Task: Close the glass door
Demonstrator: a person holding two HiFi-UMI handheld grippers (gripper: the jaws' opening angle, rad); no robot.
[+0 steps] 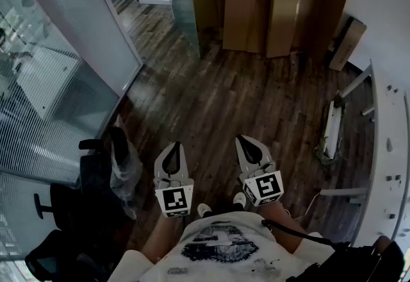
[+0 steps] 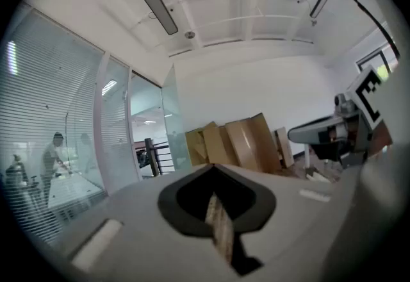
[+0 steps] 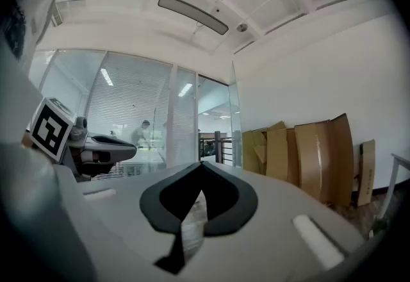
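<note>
The glass door (image 1: pixel 180 0) stands open at the far end of the room, swung into the room next to the frosted glass partition (image 1: pixel 77 37). It also shows as a clear upright pane, the glass door (image 2: pixel 170 122) (image 3: pixel 236 125), well ahead of both grippers. My left gripper (image 1: pixel 172 149) and right gripper (image 1: pixel 246 140) are held side by side in front of the person's body and point level towards the doorway. Both have their jaws together with nothing between them. In its own view each shows jaw tips meeting in a point: left gripper (image 2: pixel 213 165), right gripper (image 3: pixel 202 164).
Flattened cardboard sheets (image 1: pixel 282 5) lean on the back wall right of the door. Black office chairs (image 1: pixel 96 178) stand at the left by the partition. A white table (image 1: pixel 387 146) runs along the right side. Dark wooden floor (image 1: pixel 224 95) lies between me and the door.
</note>
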